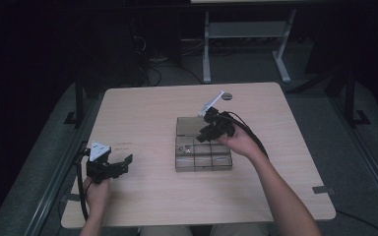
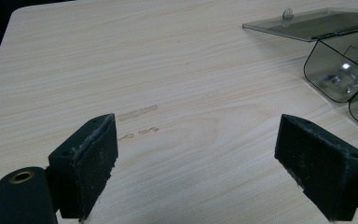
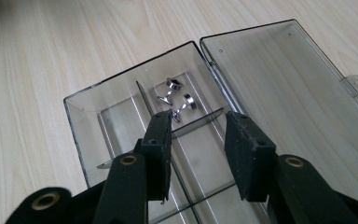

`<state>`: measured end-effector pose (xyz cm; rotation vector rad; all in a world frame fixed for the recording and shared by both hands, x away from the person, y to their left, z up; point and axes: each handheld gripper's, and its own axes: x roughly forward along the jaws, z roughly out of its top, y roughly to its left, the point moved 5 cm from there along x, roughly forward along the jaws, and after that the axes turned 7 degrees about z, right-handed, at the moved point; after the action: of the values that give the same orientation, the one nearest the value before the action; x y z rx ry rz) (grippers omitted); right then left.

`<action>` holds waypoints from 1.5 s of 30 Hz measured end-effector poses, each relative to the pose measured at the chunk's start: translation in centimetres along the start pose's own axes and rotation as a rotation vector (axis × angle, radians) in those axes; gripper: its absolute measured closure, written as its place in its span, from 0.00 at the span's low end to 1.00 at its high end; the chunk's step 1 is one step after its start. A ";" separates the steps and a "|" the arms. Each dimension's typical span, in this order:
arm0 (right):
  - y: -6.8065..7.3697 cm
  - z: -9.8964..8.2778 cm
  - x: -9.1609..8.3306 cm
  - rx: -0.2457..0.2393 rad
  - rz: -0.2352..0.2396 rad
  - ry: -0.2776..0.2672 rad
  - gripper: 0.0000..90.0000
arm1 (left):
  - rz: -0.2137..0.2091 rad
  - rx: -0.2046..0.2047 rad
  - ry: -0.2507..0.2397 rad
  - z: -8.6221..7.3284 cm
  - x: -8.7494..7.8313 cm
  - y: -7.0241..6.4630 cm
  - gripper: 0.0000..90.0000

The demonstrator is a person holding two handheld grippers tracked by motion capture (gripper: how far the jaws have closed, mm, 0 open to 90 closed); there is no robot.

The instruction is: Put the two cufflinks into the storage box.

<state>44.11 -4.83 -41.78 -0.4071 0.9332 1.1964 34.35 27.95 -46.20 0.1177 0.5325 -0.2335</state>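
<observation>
A smoky clear plastic compartment box (image 1: 215, 162) lies mid-table with its lid (image 1: 188, 126) swung flat open on the far side. Two small silver cufflinks (image 3: 175, 97) rest together in one compartment (image 1: 187, 149). My right gripper (image 3: 198, 140) hovers just above the box (image 3: 74, 122), jaws partly apart with nothing between the pads, the cufflinks just beyond its tips. In the high view the right gripper (image 1: 204, 135) sits over the box's far half. My left gripper (image 1: 125, 162) rests wide open and empty near the table's left front, its pads (image 2: 91, 158) over bare wood.
The light wooden table (image 1: 142, 113) has faint tape marks (image 2: 137, 113) ahead of the left gripper. The box's rounded corner (image 2: 340, 70) and lid (image 2: 307, 23) lie to the upper right in the left gripper view. A small round disc (image 1: 226, 96) sits near the far edge.
</observation>
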 end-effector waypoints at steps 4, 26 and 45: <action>-0.1 -0.3 -0.4 0.004 -0.002 -0.005 0.67 | 0.001 0.002 -0.001 0.0 0.0 0.0 0.14; -0.4 -2.4 -2.9 0.040 -0.029 -0.025 0.61 | 0.007 0.013 0.004 0.0 0.0 -0.1 0.14; -0.9 -5.0 -4.4 0.086 -0.044 -0.048 0.61 | 0.009 0.020 0.009 -0.1 0.0 -0.2 0.14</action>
<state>42.63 -11.38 -41.39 -0.3269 0.9267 1.1177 34.28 27.76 -46.28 0.1410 0.5390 -0.2295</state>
